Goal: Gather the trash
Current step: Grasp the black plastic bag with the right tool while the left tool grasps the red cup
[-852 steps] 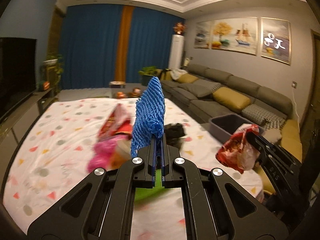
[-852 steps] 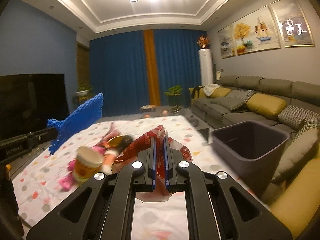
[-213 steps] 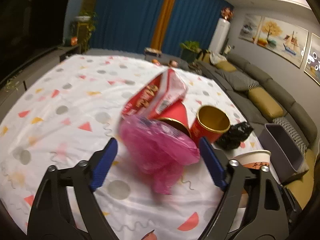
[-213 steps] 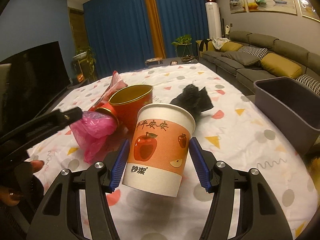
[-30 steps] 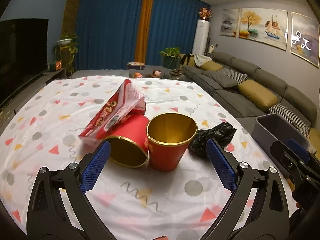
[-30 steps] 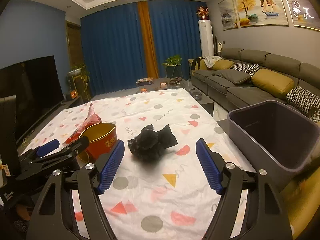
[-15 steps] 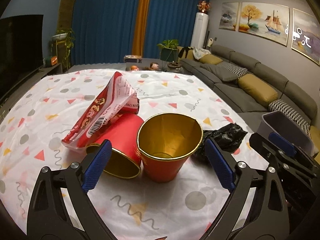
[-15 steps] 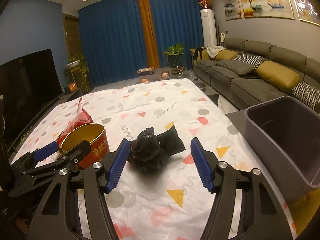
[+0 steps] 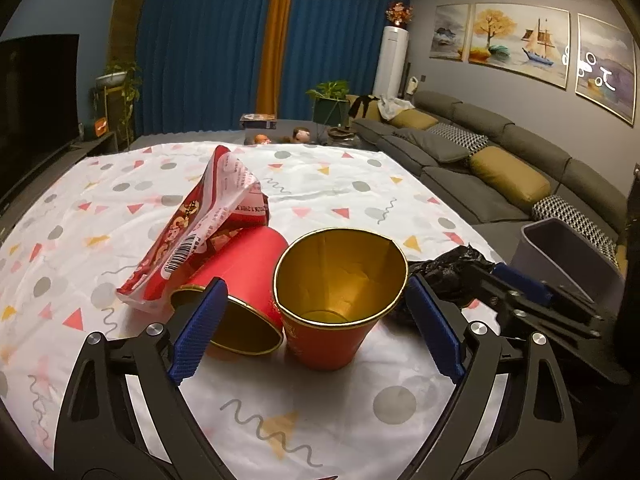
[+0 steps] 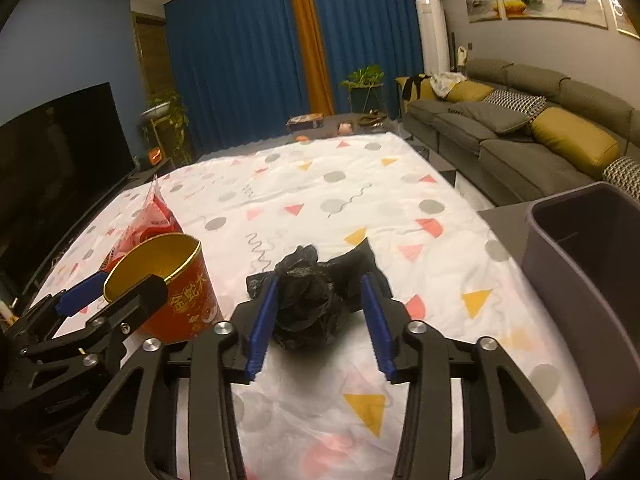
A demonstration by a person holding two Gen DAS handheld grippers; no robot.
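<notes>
An upright red cup with a gold inside [image 9: 332, 312] stands on the patterned tablecloth [image 9: 344, 184]. A second red cup [image 9: 236, 280] lies on its side to its left, under a red snack wrapper [image 9: 208, 224]. My left gripper [image 9: 316, 332] is open with its fingers on either side of the upright cup. A crumpled black plastic bag [image 10: 316, 300] lies between the open fingers of my right gripper [image 10: 320, 320]; the bag also shows in the left wrist view [image 9: 444, 276]. The upright cup shows in the right wrist view [image 10: 168, 288].
A grey trash bin [image 10: 588, 264] stands past the table's right edge, also in the left wrist view [image 9: 560, 256]. A grey sofa [image 9: 500, 168] runs along the right wall. A TV [image 10: 60, 152] is at the left. Blue curtains hang at the back.
Both grippers have moved forward and lower. The left one now straddles the upright cup. The right one has narrowed its opening and now has the black bag between its fingers.
</notes>
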